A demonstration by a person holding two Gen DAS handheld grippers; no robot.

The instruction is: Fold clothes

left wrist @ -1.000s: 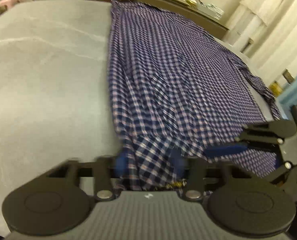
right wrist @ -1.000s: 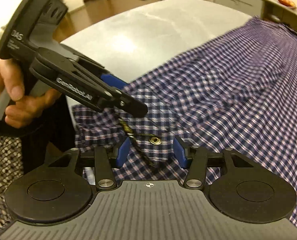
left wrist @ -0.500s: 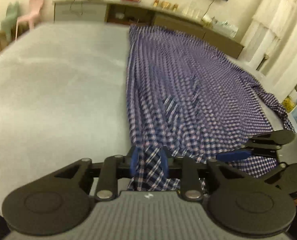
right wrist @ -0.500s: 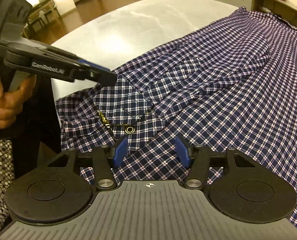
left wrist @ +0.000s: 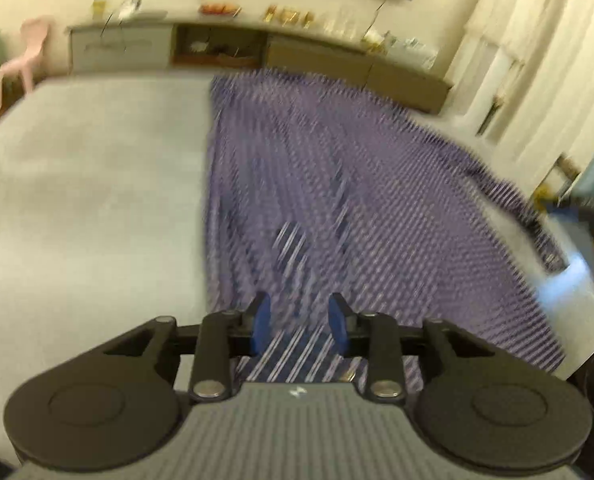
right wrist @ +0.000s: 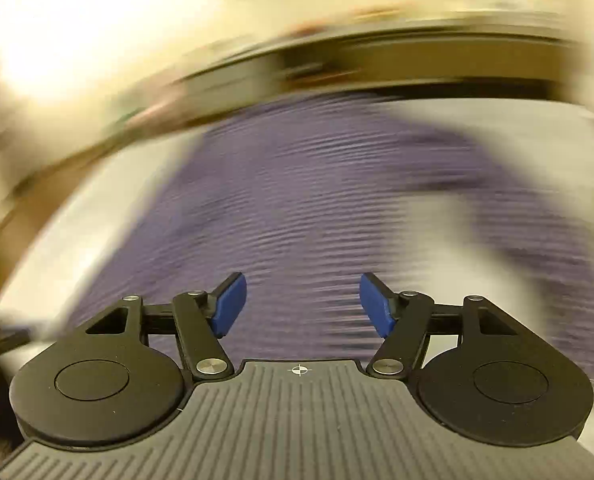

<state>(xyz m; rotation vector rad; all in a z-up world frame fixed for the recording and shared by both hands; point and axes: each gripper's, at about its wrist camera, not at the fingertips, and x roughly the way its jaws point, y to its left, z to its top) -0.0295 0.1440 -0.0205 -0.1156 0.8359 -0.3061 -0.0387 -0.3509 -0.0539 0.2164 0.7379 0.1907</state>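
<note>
Lying on the table: the checked shirt (left wrist: 337,200), navy and white, spread lengthwise over the right part of the grey table (left wrist: 89,208), its near end running under the left gripper
Left gripper (left wrist: 300,322): jaws parted, blue pads (left wrist: 261,322) standing either side of a strip of the cloth; through the blur it cannot be told whether they touch it
Right gripper (right wrist: 301,306): jaws wide apart, nothing between the blue pads (right wrist: 229,304), shirt (right wrist: 317,208) below and ahead as a purple smear
Background: a long low cabinet (left wrist: 317,60) behind the table's far edge, a pink chair (left wrist: 25,56) at far left, pale curtains (left wrist: 537,60) on the right
Sharpness: both views heavily blurred, the right wrist view worst
</note>
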